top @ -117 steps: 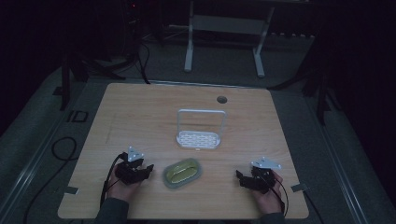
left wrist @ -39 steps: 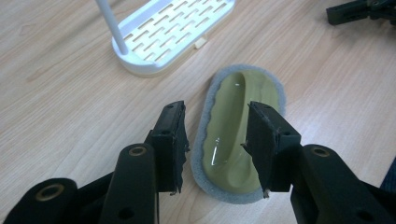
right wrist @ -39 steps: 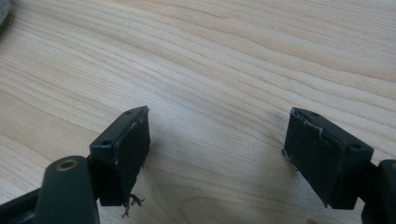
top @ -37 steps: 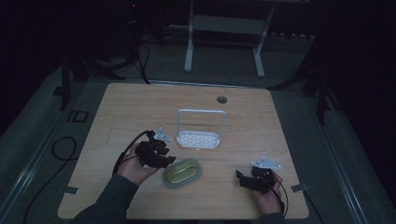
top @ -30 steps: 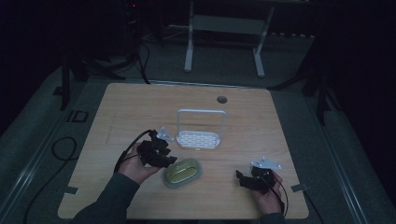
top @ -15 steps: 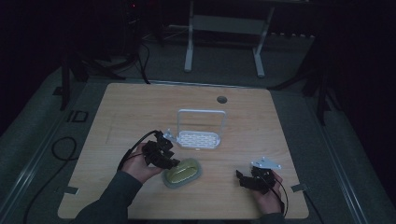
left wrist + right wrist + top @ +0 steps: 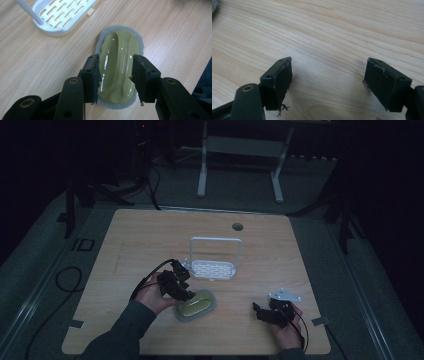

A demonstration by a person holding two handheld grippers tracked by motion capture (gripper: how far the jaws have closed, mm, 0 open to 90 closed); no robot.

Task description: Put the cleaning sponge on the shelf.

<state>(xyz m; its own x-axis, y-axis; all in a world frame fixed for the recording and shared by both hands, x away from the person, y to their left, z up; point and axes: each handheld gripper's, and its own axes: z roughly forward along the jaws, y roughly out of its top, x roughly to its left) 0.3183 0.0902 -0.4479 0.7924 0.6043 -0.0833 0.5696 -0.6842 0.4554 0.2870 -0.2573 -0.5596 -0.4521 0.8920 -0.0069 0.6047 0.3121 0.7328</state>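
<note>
High view: I have the left gripper (image 7: pixel 186 291) brought in over the near middle of the table (image 7: pixel 310 250), its tips at the left end of the green scrubber (image 7: pixel 195 305). The scrubber lies flat, well in from the near edge, with the white rack (image 7: pixel 212 268) just beyond it toward the table's centre, the two close but apart. The right gripper (image 7: pixel 260 311) sits low near the near right corner, well apart from the scrubber.

Left gripper view: the left gripper (image 7: pixel 115 73) has its jaws partly open, one on each long side of the scrubber (image 7: pixel 119 55)'s glossy green handle. Small gaps show on both sides, so I judge nothing is gripped yet. The grey pad under the handle rests on the wood. A corner of the rack (image 7: pixel 62 15) shows beyond.

Right gripper view: the right gripper (image 7: pixel 327 75) stands wide open over bare wood, holding nothing.

Judgement: I am at the grasp step, jaws lined up but not closed. Next move calls for a slight drop so the pads catch the handle's sides below its rounded top, then a firm close. The plastic looks slick, so I expect slip if I pinch too high.
</note>
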